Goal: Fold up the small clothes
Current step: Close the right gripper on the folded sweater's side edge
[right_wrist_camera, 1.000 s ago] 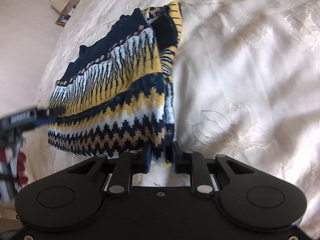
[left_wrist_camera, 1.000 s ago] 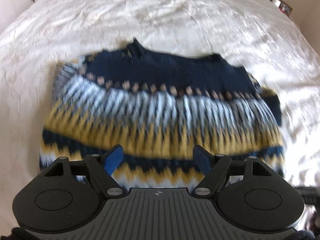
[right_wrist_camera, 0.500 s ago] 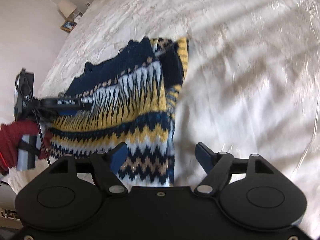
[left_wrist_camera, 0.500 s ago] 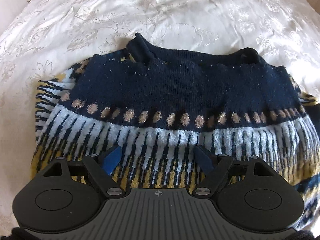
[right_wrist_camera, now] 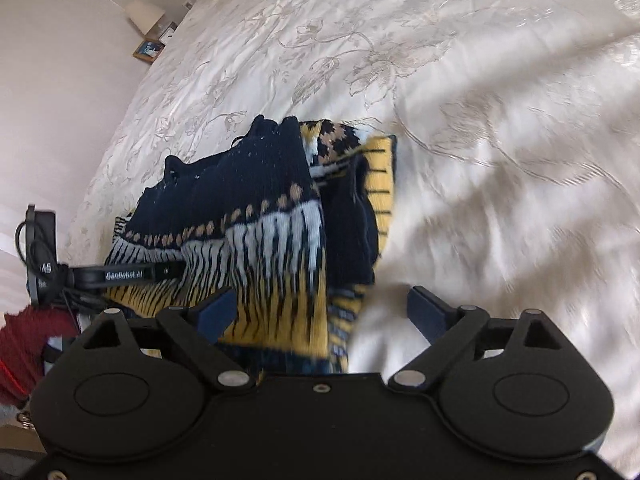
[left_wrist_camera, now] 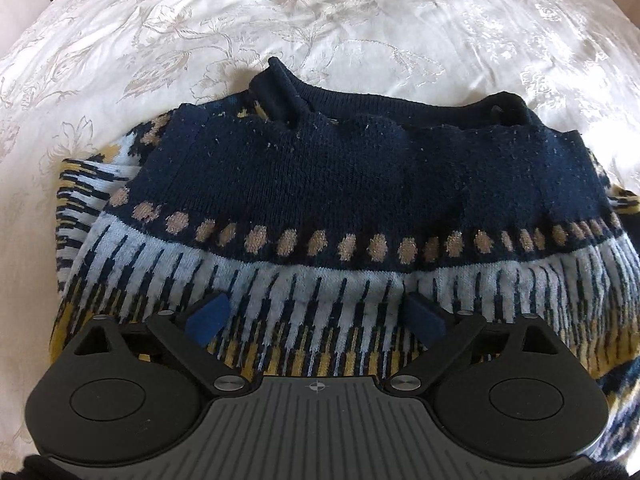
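A folded knit sweater (left_wrist_camera: 320, 184), navy at the top with tan dots, white streaks and yellow bands, lies on the white bedspread (left_wrist_camera: 320, 20). My left gripper (left_wrist_camera: 316, 316) hovers over its white-striped band, jaws opening wide, pads apart and pressing on nothing. In the right wrist view the same sweater (right_wrist_camera: 260, 220) shows its right folded edge. My right gripper (right_wrist_camera: 326, 310) is above that edge, jaws opening, with the cloth below them but not pinched. The left gripper's black body (right_wrist_camera: 132, 272) appears at the left, over the sweater.
The embroidered bedspread (right_wrist_camera: 480, 120) stretches far and right. A framed picture (right_wrist_camera: 149, 50) and a lamp (right_wrist_camera: 146, 16) stand by the wall beyond the bed. A red sleeve (right_wrist_camera: 28, 344) shows at the lower left.
My right gripper let go of the sweater's lower corner, opened wide and moved up along its right edge. My left gripper moved from the yellow band towards the navy top and spread a little wider.
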Demonstrator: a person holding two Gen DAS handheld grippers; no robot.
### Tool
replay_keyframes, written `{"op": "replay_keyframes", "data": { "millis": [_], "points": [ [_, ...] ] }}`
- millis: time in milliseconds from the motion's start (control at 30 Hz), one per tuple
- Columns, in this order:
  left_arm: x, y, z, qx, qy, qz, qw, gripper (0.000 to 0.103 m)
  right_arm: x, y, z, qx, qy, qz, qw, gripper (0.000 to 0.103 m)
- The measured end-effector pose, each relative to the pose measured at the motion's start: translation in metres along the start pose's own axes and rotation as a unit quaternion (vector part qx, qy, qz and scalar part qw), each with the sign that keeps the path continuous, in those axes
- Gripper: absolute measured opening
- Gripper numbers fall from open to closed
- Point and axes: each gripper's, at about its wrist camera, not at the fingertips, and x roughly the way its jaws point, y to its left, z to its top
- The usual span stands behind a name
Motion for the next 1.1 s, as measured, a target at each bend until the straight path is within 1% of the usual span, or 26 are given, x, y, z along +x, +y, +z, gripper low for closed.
{"op": "replay_keyframes", "data": {
  "millis": [200,300,433,500,567,600,633,667,700,733,767,833,867,933,967,1033,1100],
  "points": [
    [0.005,0.004,0.000,-0.001,-0.003,-0.005,1.0000,0.102,0.023,-0.010,0.011,0.013,0.007,0.027,1.000,0.103],
    [0.007,0.005,-0.001,-0.008,-0.007,-0.006,0.9999,0.103,0.030,-0.013,0.011,0.032,-0.005,0.041,0.999,0.103],
    [0.007,0.003,-0.006,-0.009,-0.016,0.001,0.9998,0.103,0.033,-0.010,0.013,0.047,-0.013,0.029,0.998,0.103],
    [0.003,-0.001,-0.009,-0.011,-0.019,0.001,0.9998,0.103,0.035,-0.008,0.013,0.046,-0.009,0.034,0.998,0.103],
    [0.000,-0.003,-0.011,-0.010,-0.021,0.000,0.9997,0.103,0.036,-0.008,0.014,0.053,-0.003,0.057,0.997,0.095],
    [-0.002,-0.003,-0.013,-0.009,-0.022,-0.002,0.9997,0.103,0.036,-0.008,0.015,0.059,0.001,0.066,0.996,0.078],
    [-0.003,-0.002,-0.014,-0.008,-0.022,-0.004,0.9997,0.103,0.036,-0.007,0.015,0.063,0.008,0.072,0.995,0.058],
    [-0.003,-0.001,-0.014,-0.008,-0.022,-0.007,0.9997,0.103,0.038,-0.005,0.015,0.067,0.016,0.076,0.995,0.050],
    [-0.004,0.001,-0.014,-0.006,-0.021,-0.010,0.9997,0.103,0.040,-0.004,0.014,0.070,0.025,0.076,0.994,0.039],
    [-0.005,0.002,-0.013,-0.003,-0.021,-0.013,0.9997,0.102,0.039,-0.002,0.013,0.071,0.025,0.071,0.995,0.037],
    [-0.008,0.003,-0.012,0.000,-0.022,-0.015,0.9996,0.096,0.037,0.001,0.013,0.068,0.020,0.066,0.995,0.035],
    [-0.019,0.004,-0.010,0.008,-0.039,-0.015,0.9991,0.084,0.031,0.010,0.015,0.065,0.014,0.055,0.996,0.034],
    [-0.025,0.004,-0.009,0.018,-0.050,-0.012,0.9985,0.081,0.027,0.016,0.016,0.063,0.012,0.051,0.997,0.034],
    [-0.036,0.001,-0.006,0.045,-0.075,-0.003,0.9962,0.081,0.021,0.029,0.019,0.051,0.009,0.041,0.998,0.034],
    [-0.039,-0.001,-0.005,0.056,-0.084,-0.005,0.9948,0.081,0.019,0.037,0.021,0.044,0.010,0.034,0.998,0.034],
    [-0.036,-0.004,0.000,0.072,-0.087,-0.011,0.9935,0.081,0.015,0.048,0.025,0.039,0.013,0.021,0.999,0.034],
    [-0.025,-0.008,0.003,0.086,-0.077,-0.019,0.9931,0.081,0.011,0.060,0.029,0.044,0.014,0.009,0.999,0.033]
  ]
}}
